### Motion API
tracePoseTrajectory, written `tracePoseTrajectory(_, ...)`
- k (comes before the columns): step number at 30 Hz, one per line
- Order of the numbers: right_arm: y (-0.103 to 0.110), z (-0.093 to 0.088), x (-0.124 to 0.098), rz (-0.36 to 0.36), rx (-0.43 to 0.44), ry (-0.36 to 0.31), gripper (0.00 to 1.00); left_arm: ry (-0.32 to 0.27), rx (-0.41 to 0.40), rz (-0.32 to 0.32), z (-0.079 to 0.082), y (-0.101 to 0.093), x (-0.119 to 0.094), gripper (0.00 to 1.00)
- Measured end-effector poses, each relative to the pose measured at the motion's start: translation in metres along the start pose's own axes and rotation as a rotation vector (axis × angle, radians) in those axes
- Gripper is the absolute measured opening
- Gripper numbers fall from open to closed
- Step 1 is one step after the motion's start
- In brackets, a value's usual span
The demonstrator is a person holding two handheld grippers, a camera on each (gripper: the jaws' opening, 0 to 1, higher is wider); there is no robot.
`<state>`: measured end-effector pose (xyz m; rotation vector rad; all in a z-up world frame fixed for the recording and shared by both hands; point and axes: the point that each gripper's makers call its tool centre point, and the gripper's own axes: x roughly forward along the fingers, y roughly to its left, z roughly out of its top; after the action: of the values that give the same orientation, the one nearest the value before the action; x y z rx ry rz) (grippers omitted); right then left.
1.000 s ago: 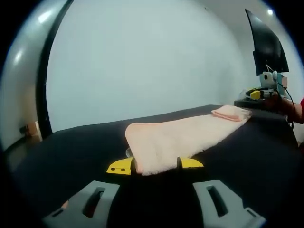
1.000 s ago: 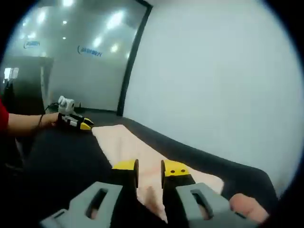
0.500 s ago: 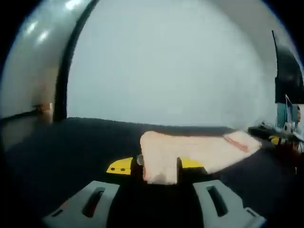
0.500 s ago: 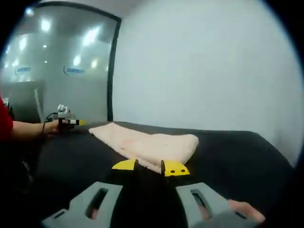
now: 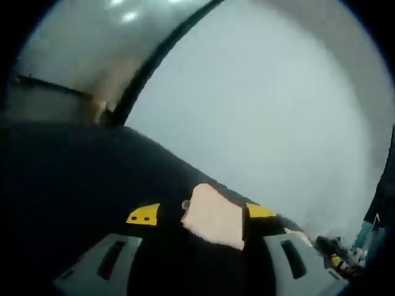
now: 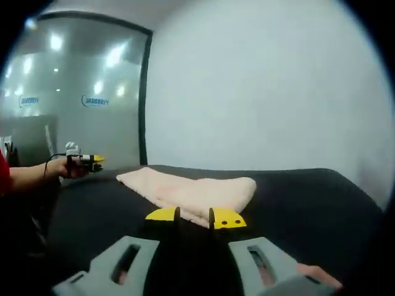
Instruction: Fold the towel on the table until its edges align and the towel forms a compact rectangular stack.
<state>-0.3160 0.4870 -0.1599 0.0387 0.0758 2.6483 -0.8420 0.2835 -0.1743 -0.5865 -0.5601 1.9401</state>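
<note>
My left hand-held gripper has two pale grey jaw arms, each cut with a dark oblong slot, and each ends in a yellow tip; the left tip carries two small dark dots like screw heads. My right hand-held gripper is built the same: grey slotted arms, yellow tips, two dark dots on the right-hand tip. In the right gripper view I see the left one from outside as a small yellow-and-black body with a pale box on top. A red sleeve edges the arm behind it.
</note>
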Motion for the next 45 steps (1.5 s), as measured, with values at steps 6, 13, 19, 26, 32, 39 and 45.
tracePoseTrajectory(6,0.002,-0.004,0.003,0.013,-0.02,0.018,0.17,0.106,-0.278,0.003,-0.029,-0.021,0.006,0.76)
tracePoseTrajectory(13,0.005,0.0,0.0,0.008,-0.021,0.005,0.17,0.175,-0.445,0.033,-0.037,-0.03,0.04,0.68)
tracePoseTrajectory(19,0.007,0.001,-0.001,0.01,-0.021,-0.009,0.16,0.2,-0.421,0.026,-0.062,-0.046,0.061,0.51)
tracePoseTrajectory(26,0.011,0.002,0.0,0.031,-0.021,-0.017,0.16,0.233,-0.263,0.109,-0.068,-0.046,0.077,0.4)
tracePoseTrajectory(32,0.01,0.003,-0.002,0.031,-0.015,-0.022,0.16,0.198,-0.282,0.226,-0.069,-0.013,0.09,0.05)
tracePoseTrajectory(39,0.011,0.003,-0.001,0.046,-0.009,-0.019,0.16,0.094,-0.149,0.229,-0.057,-0.038,0.077,0.04)
tracePoseTrajectory(45,0.013,0.005,-0.002,0.053,-0.016,-0.023,0.16,0.023,0.154,0.009,-0.028,-0.115,0.082,0.03)
